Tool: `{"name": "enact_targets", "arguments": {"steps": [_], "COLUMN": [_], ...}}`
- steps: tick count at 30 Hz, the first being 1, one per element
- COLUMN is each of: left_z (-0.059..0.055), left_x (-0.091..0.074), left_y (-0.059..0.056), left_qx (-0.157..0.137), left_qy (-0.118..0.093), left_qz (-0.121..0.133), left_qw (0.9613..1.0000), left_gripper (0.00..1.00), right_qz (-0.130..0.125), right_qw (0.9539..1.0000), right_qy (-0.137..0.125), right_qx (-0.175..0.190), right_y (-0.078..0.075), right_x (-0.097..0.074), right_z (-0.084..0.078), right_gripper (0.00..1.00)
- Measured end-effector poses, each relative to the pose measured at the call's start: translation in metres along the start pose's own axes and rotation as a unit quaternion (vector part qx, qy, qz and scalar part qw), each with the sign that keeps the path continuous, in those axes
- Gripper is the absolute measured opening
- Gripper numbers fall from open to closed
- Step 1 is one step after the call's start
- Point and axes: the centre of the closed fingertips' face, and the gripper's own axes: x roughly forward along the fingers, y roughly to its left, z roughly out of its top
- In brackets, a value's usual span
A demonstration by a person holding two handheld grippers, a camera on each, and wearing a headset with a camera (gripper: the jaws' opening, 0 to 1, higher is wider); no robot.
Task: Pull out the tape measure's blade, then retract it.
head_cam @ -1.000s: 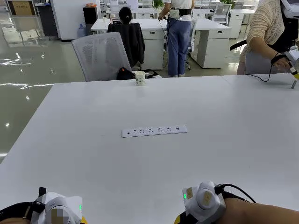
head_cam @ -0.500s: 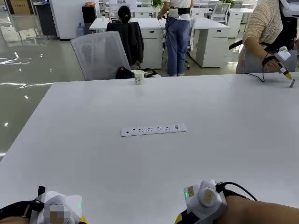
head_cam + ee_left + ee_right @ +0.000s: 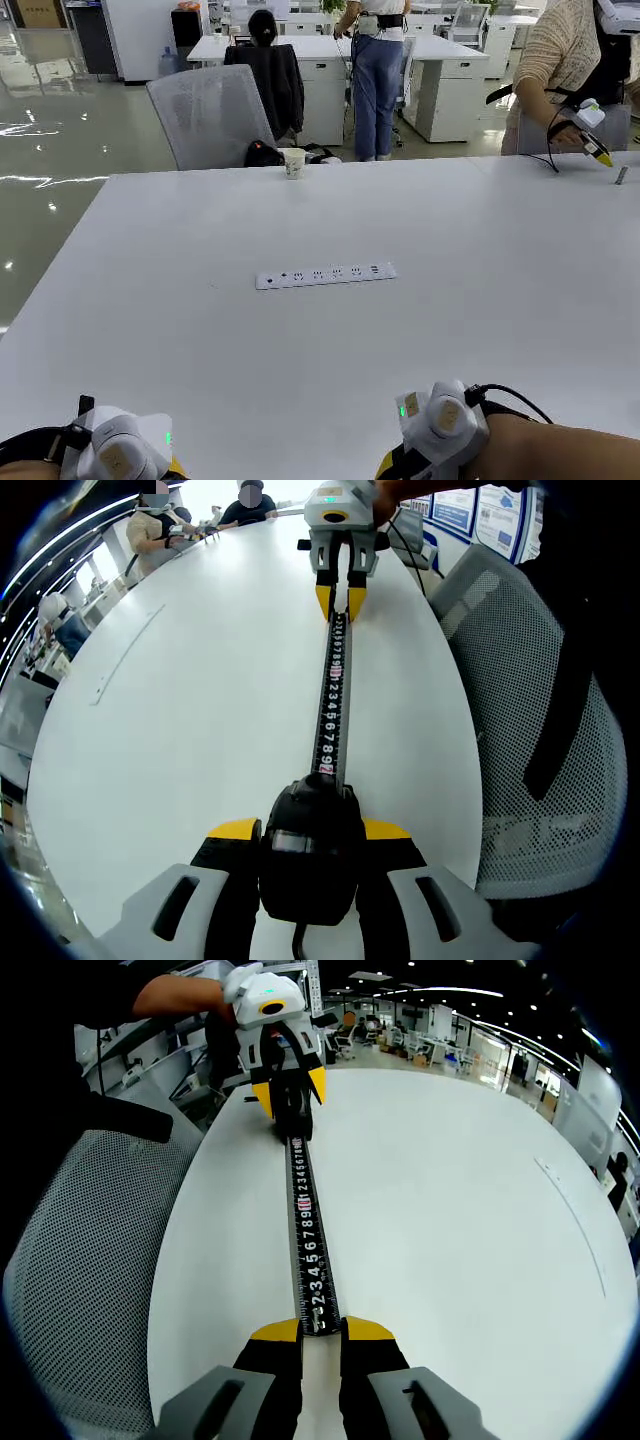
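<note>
Blk tape case (image 3: 305,850), blk blade (image 3: 305,1245) w/ white digits, white table (image 3: 300,350)

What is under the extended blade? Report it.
Bare white table shows beside the blade, which spans from the case to the right gripper. The strip directly beneath is covered; contact cannot be told.

Printed in black along the tape blade (image 3: 305,1250) in the right gripper view: 2, 3, 4, 5, 6, 7, 8, 9, then a red mark, probably the 10, then single digits again, blurring toward the far end. Same run on the tape blade (image 3: 331,700) in the left gripper view, 2 through 9 legible, closing on a red-marked figure just at the case (image 3: 305,855). Lettered blue wall posters (image 3: 455,510), too small to read.
</note>
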Motion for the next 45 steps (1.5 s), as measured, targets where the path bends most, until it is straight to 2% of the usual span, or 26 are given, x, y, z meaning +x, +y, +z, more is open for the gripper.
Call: {"name": "enact_targets", "arguments": {"steps": [45], "left_z": [0.001], "left_x": [-0.001], "left_y": [-0.001], "left_qx": [-0.003], "left_qy": [0.001], "left_qz": [0.005], "left_qw": [1.0000], "left_gripper": [0.31], "right_qz": [-0.005], "right_qw": [0.9999], "right_qy": [0.011], "right_qx": [0.011], "right_y": [-0.005], "right_x": [-0.013], "right_z": [-0.019], "right_gripper": [0.10]}}
